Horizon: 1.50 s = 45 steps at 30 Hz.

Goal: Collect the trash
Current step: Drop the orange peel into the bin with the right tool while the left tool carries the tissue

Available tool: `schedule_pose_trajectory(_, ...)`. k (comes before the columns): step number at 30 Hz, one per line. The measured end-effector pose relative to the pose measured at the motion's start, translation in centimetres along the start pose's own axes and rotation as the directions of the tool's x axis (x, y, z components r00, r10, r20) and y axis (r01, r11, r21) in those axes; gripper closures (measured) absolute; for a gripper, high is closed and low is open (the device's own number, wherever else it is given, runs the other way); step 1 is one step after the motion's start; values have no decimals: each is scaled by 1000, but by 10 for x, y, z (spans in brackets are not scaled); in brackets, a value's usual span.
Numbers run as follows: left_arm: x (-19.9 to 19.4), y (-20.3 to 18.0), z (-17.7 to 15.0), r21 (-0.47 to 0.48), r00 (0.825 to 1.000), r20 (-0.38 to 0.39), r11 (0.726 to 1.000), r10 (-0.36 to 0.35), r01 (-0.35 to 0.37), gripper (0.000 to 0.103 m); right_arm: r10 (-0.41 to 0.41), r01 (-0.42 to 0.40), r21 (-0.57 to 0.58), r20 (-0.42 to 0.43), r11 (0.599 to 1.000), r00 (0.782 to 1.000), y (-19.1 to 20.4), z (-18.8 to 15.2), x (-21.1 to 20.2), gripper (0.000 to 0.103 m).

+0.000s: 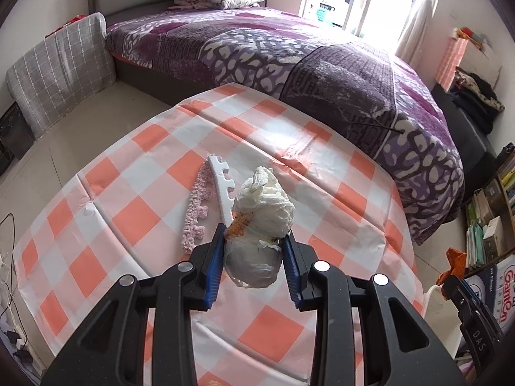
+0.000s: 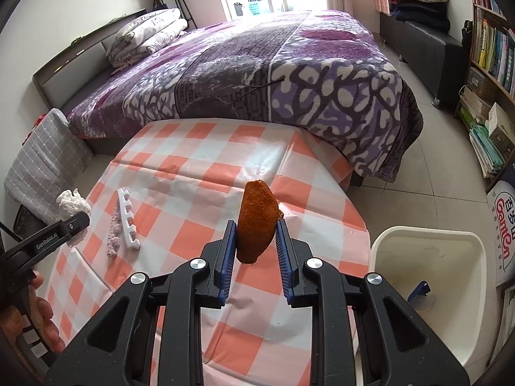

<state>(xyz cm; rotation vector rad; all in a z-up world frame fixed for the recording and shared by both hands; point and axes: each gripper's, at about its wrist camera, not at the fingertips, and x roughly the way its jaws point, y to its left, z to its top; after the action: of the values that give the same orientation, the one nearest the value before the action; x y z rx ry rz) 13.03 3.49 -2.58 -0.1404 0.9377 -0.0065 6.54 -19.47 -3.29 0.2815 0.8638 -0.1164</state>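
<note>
Over the checked desk (image 2: 199,173), beside the bed (image 2: 289,74): two claws, each loaded. Right claw (image 2: 256,241) clamped on an orange-brown scrap (image 2: 257,222), standing on end between the blue pads, long axis running away from the camera. Left claw (image 1: 254,251) clamped on a crumpled white wad (image 1: 264,206), with an orange fleck stuck at the left pad; same wad visible in the right wrist view at the far left, held clear of the cloth.

Deciding relation: white bin (image 2: 476,257) off the desk's right edge, low and to the right of the right claw, mouth open upward. Right claw clearly nearer; probably a short swing rightward and down before letting go. Left claw farther off, with the whole desk width to cross.

Left lying on the cloth: a white toothed foam strip (image 2: 127,218) and a pink fuzzy strip (image 2: 113,234) just beside it, long axes roughly parallel, near the left claw rather than the right.

Hard to make out: bin floor mostly cut off by its near wall, only a blue object (image 2: 418,291) showing inside, identity unclear. Underside of the wad hidden by the pads. Fingers (image 2: 42,315) on the left handle only partly in frame.
</note>
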Motion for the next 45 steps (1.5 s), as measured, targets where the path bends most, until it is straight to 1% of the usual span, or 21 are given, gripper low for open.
schedule_pose_trajectory(10, -5, -26, -10, 38, 1000, -5, 999, -26, 26, 69, -38, 38, 30, 13, 999, 999, -27, -3, -15, 79)
schedule_pose_trajectory(22, -14, -58, -22, 81, 998, -14, 994, -66, 67, 69, -97, 97, 96, -3, 991, 995, -71, -6, -29, 79)
schedule_pose_trajectory(32, -18, -91, -37, 127, 994, -34, 986, -105, 108, 69, -153, 157, 164, -36, 974, 988, -111, -10, -38, 79)
schedule_pose_trajectory(40, -20, -121, -51, 178, 990, -55, 974, -132, 140, 69, -206, 217, 212, -73, 953, 976, -143, -15, -43, 79)
schedule_pose_trajectory(45, -21, -141, -61, 212, 986, -71, 964, -152, 163, 69, -230, 246, 237, -94, 940, 969, -162, -18, -48, 76)
